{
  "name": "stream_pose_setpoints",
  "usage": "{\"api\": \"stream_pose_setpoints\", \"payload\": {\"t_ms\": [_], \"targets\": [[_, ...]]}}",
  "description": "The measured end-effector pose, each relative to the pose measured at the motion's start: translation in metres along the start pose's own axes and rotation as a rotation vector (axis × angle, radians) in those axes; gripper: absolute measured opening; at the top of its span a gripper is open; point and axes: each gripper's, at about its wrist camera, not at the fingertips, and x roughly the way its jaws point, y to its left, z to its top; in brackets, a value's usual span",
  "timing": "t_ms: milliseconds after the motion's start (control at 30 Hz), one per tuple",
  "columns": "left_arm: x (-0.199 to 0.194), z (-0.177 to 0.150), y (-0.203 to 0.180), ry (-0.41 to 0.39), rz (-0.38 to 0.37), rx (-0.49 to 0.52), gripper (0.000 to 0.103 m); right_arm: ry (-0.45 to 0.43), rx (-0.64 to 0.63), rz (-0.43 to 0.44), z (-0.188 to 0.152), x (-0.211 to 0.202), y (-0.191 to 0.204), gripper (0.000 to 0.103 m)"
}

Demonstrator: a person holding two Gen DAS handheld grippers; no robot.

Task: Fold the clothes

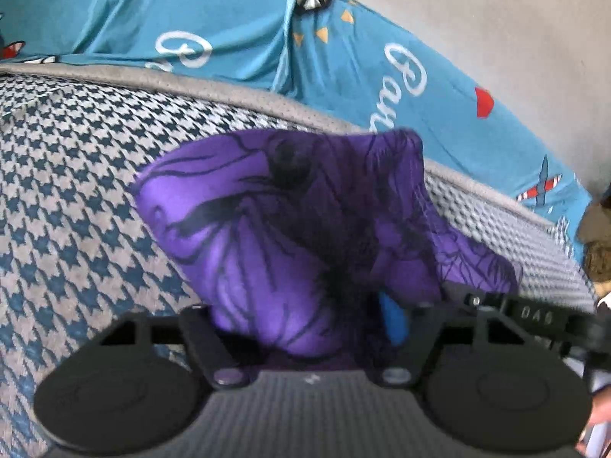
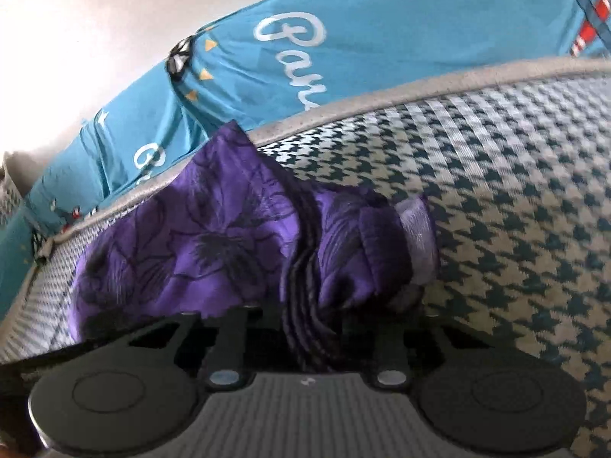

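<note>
In the left wrist view, a purple cloth (image 1: 290,236) printed with dark flowers is seen bunched between the jaws of the left gripper (image 1: 305,328), which are closed partway on it; a blue pad (image 1: 395,320) is glimpsed only here, at 3 o'clock of the gathered fabric, and the other tool's black frame (image 1: 534,315) is visible at 4 o'clock. The houndstooth mat (image 1: 76,198) is spread from 9 o'clock, with the teal printed sheet (image 1: 236,26) beyond at 12 o'clock. In the right wrist view, the right gripper (image 2: 309,343) is shown pinched narrowly on stacked folded edges of the cloth (image 2: 198,244), and a pale lilac underside (image 2: 418,229), hidden in the other view, is exposed at 2 o'clock
</note>
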Motion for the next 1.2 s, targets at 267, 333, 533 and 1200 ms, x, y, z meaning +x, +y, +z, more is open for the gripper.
{"api": "stream_pose_setpoints", "payload": {"t_ms": [267, 333, 533, 1200], "targets": [[-0.020, 0.003, -0.019, -0.077, 0.056, 0.076, 0.042, -0.084, -0.108, 0.012, 0.001, -0.022, 0.022, 0.023], [-0.026, 0.005, -0.021, -0.088, 0.063, 0.079, 0.042, -0.106, -0.121, 0.031, 0.001, -0.028, 0.026, 0.022], [-0.050, 0.012, -0.017, -0.124, 0.099, 0.082, 0.042, -0.125, -0.137, 0.099, -0.001, -0.039, 0.043, 0.022], [-0.120, 0.022, 0.062, -0.181, 0.246, 0.032, 0.042, -0.110, -0.185, 0.278, -0.017, -0.024, 0.137, 0.022]]}}
